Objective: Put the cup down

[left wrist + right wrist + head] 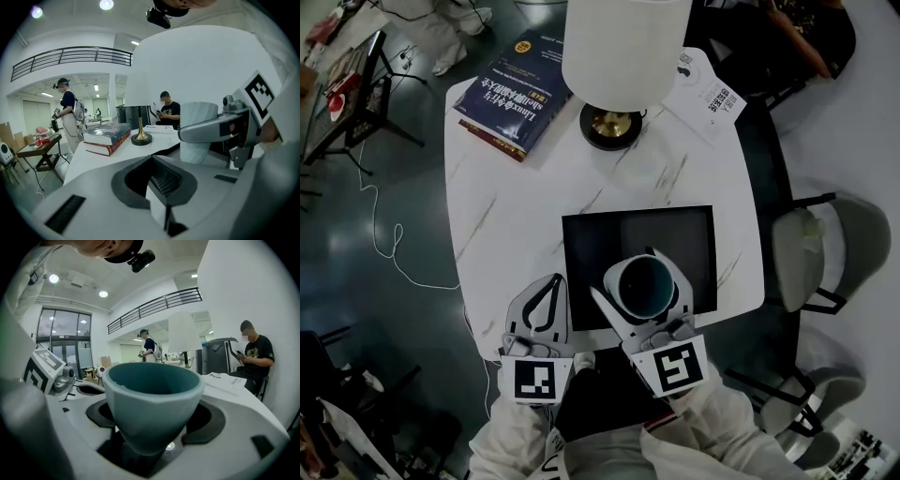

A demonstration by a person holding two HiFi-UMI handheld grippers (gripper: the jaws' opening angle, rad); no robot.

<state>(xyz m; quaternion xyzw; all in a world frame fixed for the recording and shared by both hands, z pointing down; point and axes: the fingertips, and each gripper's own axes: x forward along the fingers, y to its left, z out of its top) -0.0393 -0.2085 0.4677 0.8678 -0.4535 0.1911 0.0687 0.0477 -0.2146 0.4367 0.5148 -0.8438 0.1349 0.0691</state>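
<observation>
The left tongs (551, 282) are held closed and empty at the near edge of the marbled tabletop (511, 216). Just beside them, a teal cup (644, 284) is gripped upright by the right tongs (639, 289), over the near part of a black mat (609, 239). Whether cup and mat touch cannot be told. Farther off, a lamp (613, 126), a blue book (511, 89) and a printed sheet (710, 97) are set on the tabletop.

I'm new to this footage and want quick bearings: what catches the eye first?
The cup with a teal inside, gripped in the right claw over the dark mat at the near edge of the table. Behind it, a white-shaded lamp stands at the far edge, a blue book to its left.
</observation>
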